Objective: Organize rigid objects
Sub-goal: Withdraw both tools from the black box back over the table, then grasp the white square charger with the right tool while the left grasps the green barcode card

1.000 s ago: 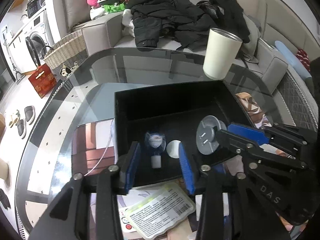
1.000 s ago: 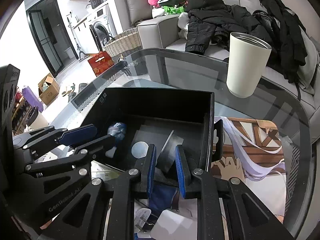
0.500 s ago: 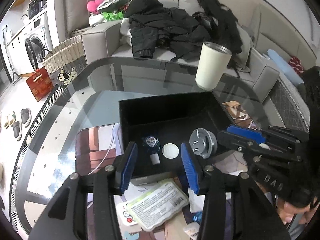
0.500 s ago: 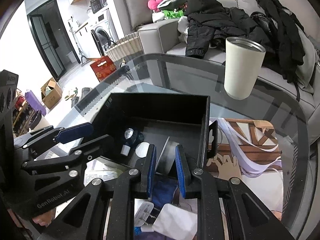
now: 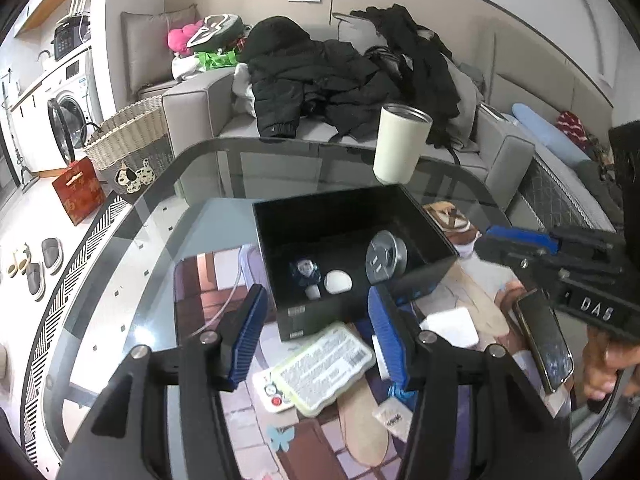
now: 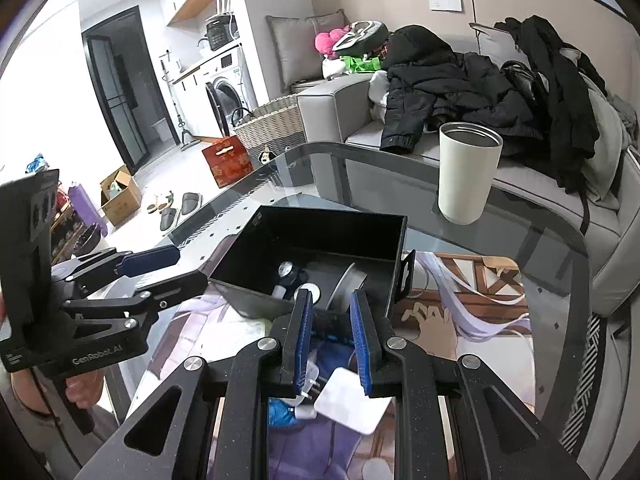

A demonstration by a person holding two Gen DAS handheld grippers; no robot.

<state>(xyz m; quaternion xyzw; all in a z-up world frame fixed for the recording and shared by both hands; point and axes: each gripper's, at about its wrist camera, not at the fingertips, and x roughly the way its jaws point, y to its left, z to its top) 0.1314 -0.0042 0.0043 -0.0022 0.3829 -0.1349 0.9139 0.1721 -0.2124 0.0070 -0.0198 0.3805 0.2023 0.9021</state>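
While both tools hover short of the black box (image 5: pixel 352 304), we judge the step in hand is choosing the next loose item. Going left to right: our left gripper (image 5: pixel 316 332), jaws wide and empty, sits over the flat labelled pack (image 5: pixel 320 368); we should lower squarely and pinch its edges. Our right gripper (image 6: pixel 330 336), jaws narrowly parted and empty, hangs above the white charger (image 6: pixel 352 404) on the tabletop (image 5: pixel 132 280).
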